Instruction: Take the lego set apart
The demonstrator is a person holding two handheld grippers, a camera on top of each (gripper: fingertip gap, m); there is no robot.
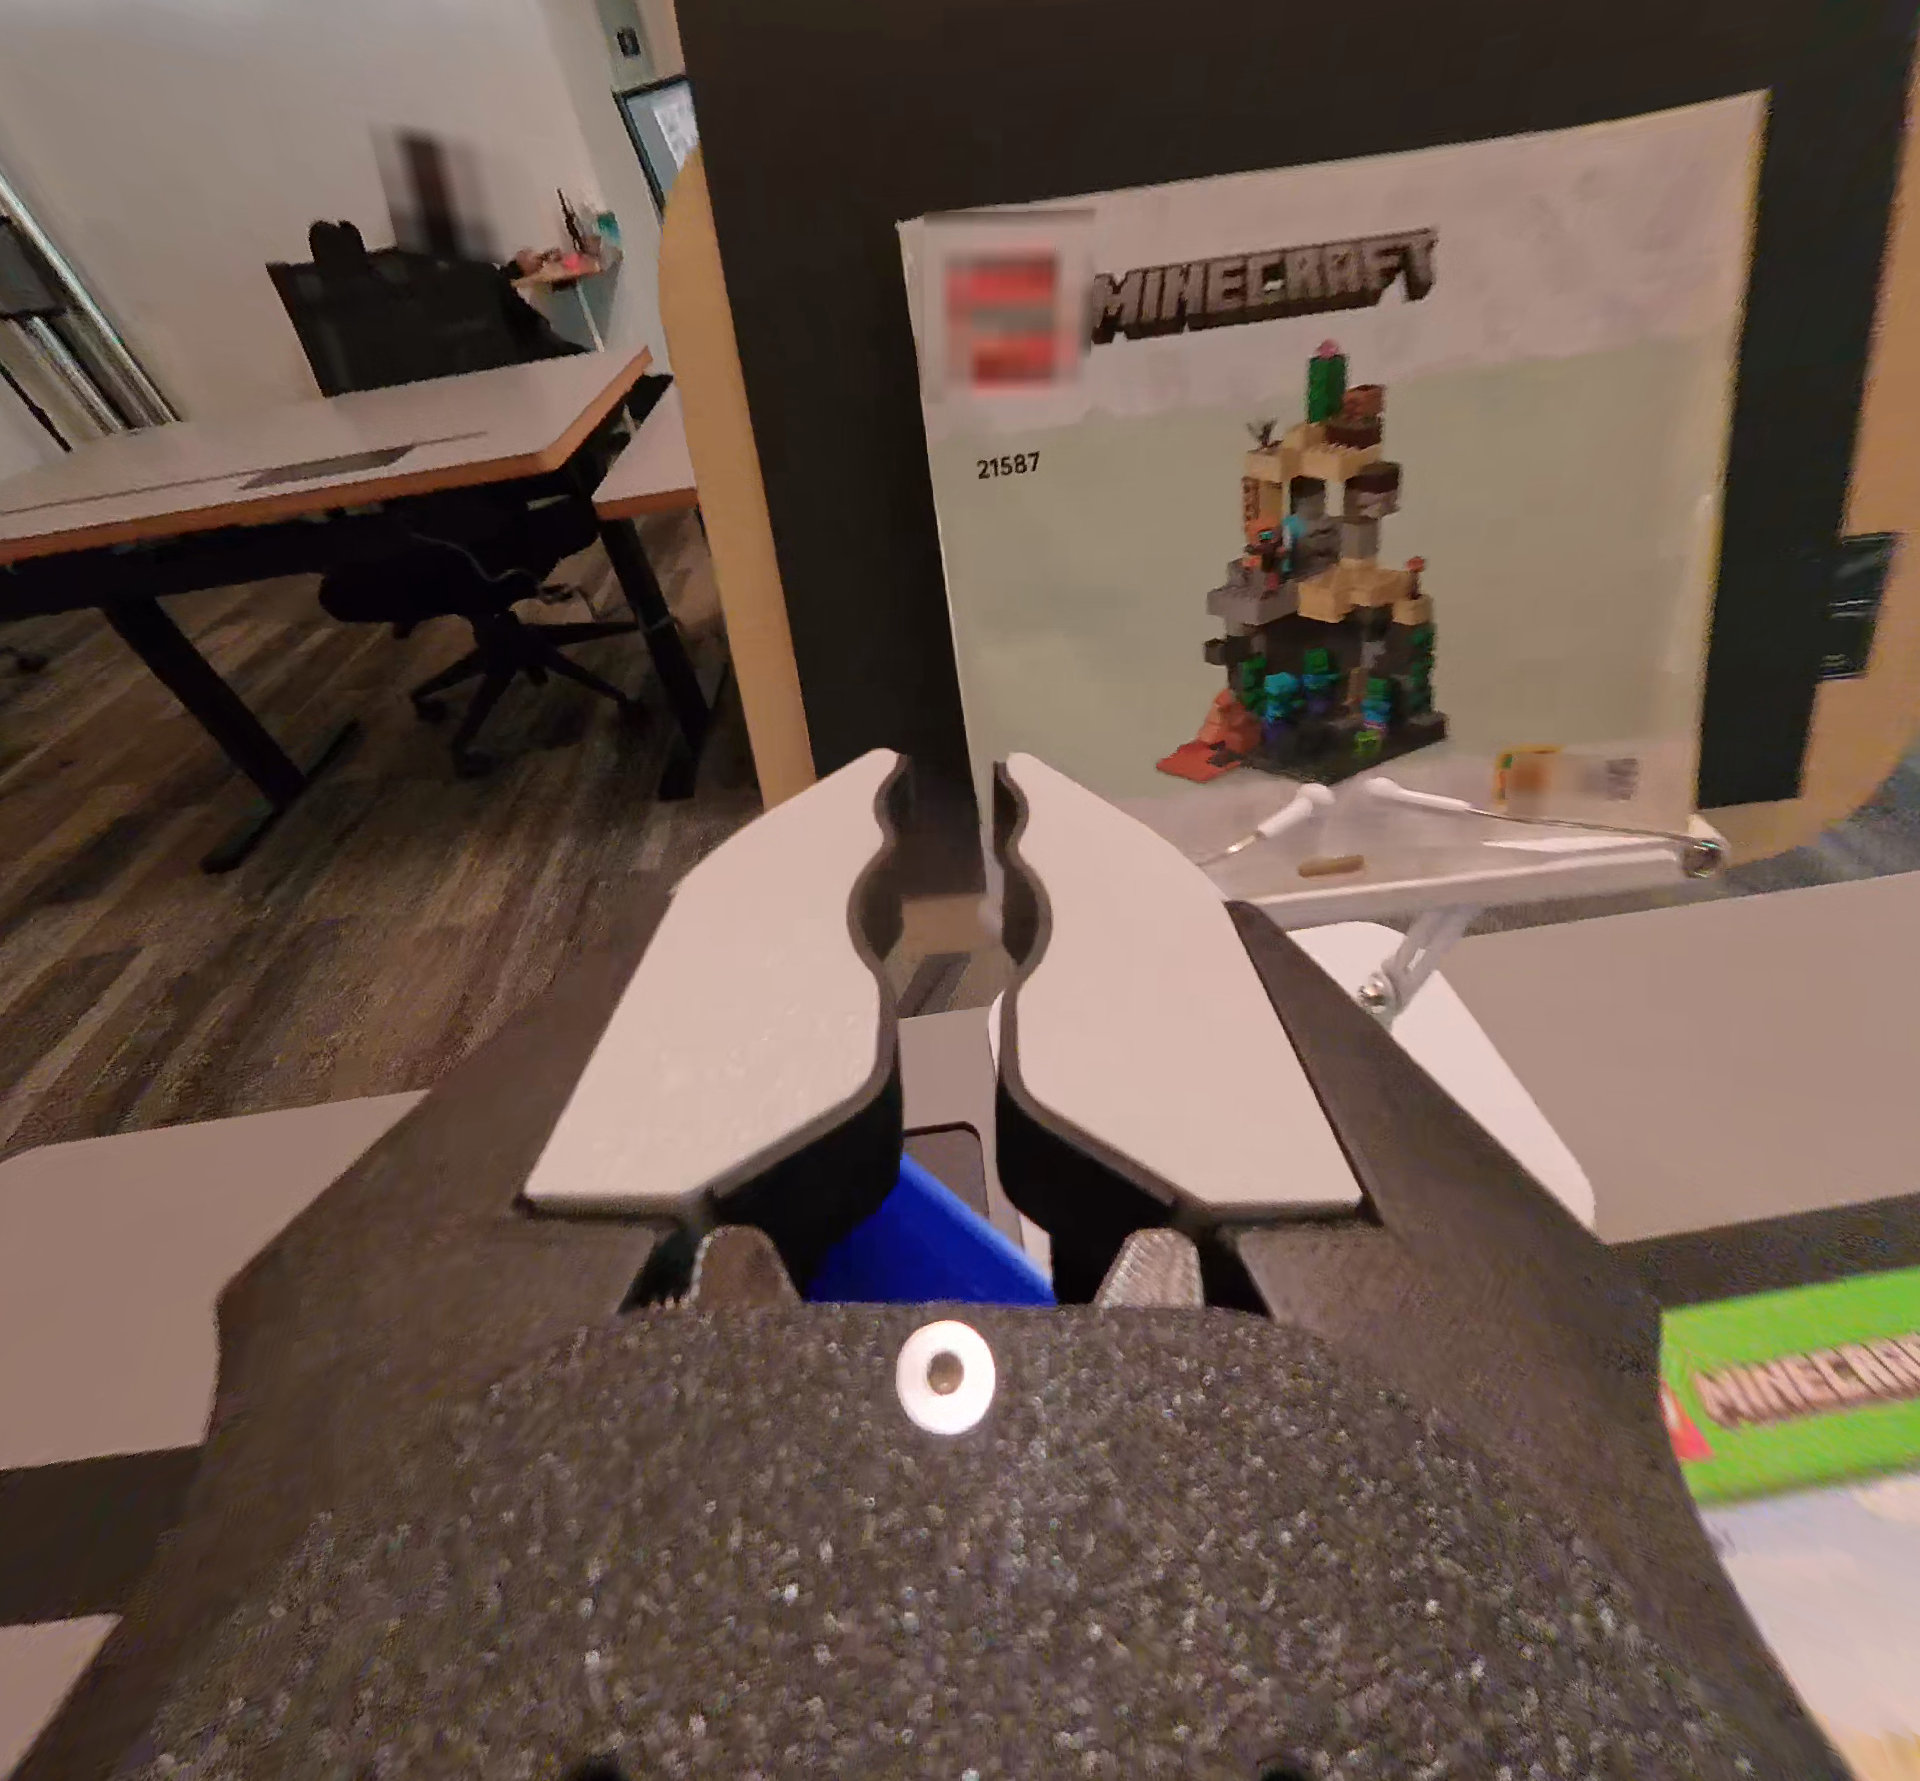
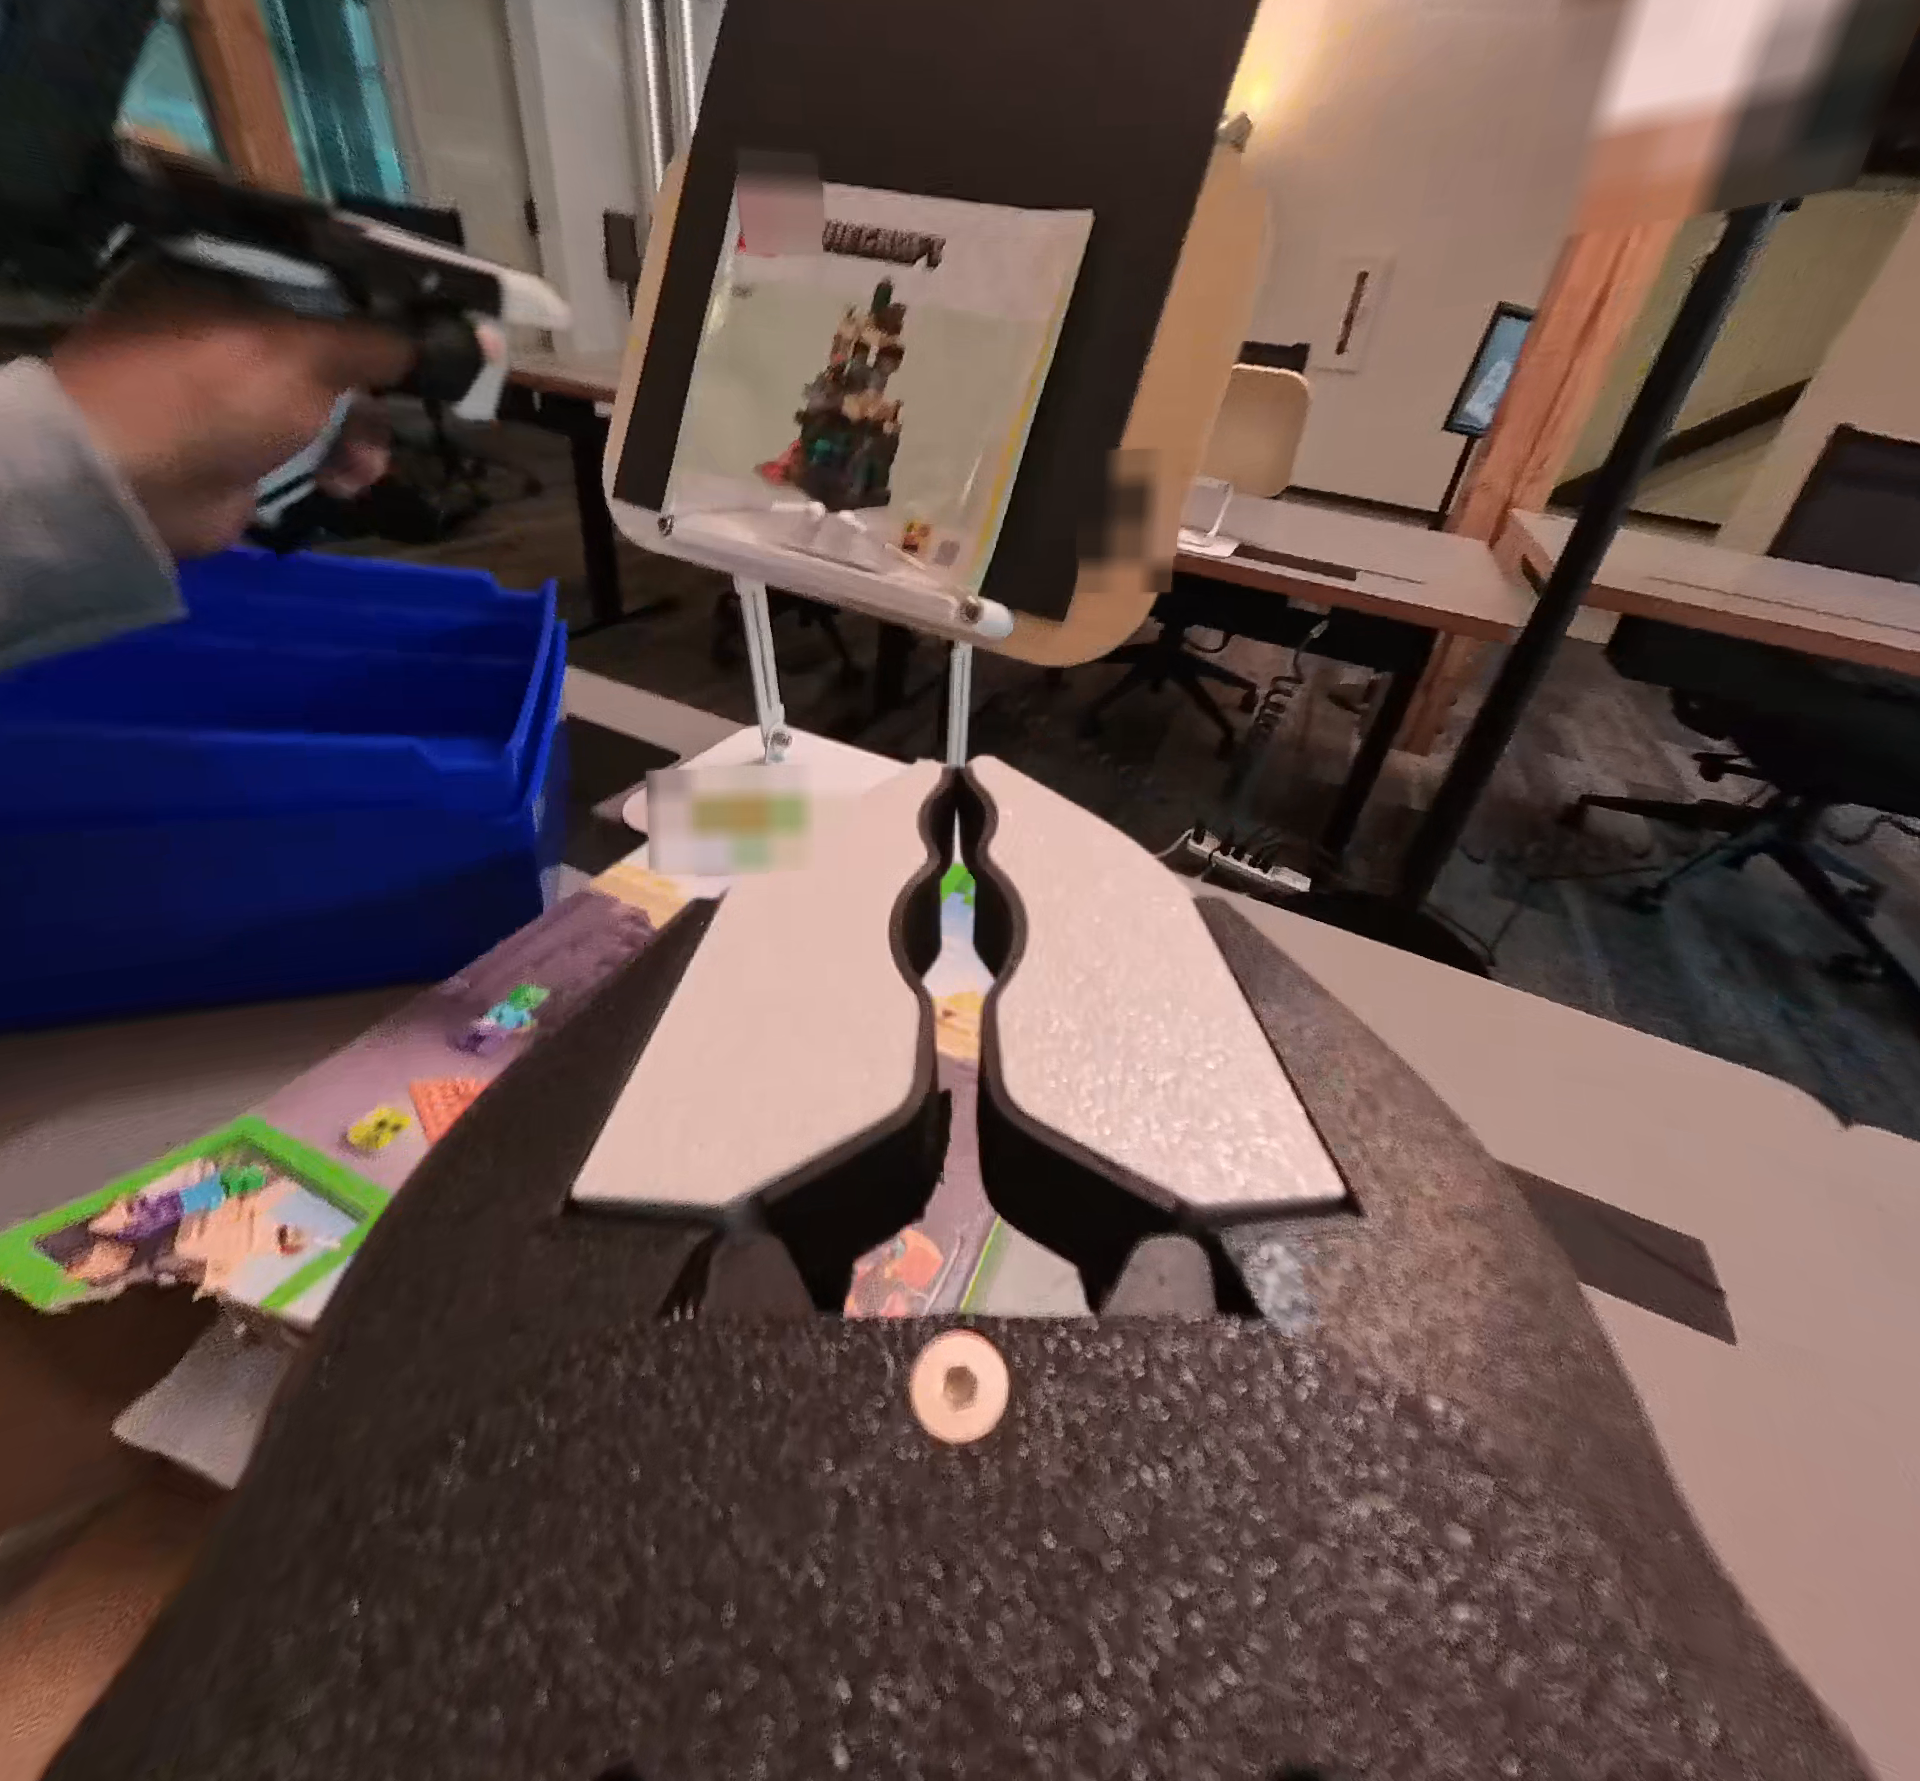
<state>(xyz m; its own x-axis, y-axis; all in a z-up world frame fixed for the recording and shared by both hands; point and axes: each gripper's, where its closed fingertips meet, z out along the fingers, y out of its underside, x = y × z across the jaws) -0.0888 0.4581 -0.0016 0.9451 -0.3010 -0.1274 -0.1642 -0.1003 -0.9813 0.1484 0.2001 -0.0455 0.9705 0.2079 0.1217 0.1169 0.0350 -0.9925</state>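
No built lego model shows in either view. An instruction booklet (image 1: 1330,484) picturing the model stands on a white book stand (image 1: 1455,858), straight ahead of my left gripper (image 1: 951,775). The left jaws stand a little apart with nothing between them, held up in the air. My right gripper (image 2: 957,777) is shut with its tips touching and nothing in it. It hovers over a flattened lego box (image 2: 208,1222) lying on the table. The booklet (image 2: 862,381) also shows in the right wrist view, ahead and slightly left. The left gripper (image 2: 520,297) shows there too, held by a hand at upper left.
A blue plastic bin (image 2: 270,755) stands on the table at the left, below the left gripper; a bit of it shows between the left fingers (image 1: 914,1253). The box's green edge (image 1: 1787,1399) is at lower right. A black pole (image 2: 1558,588) rises at right. Desks and office chairs stand behind. Spacing between my two grippers at the tips: around 35 cm.
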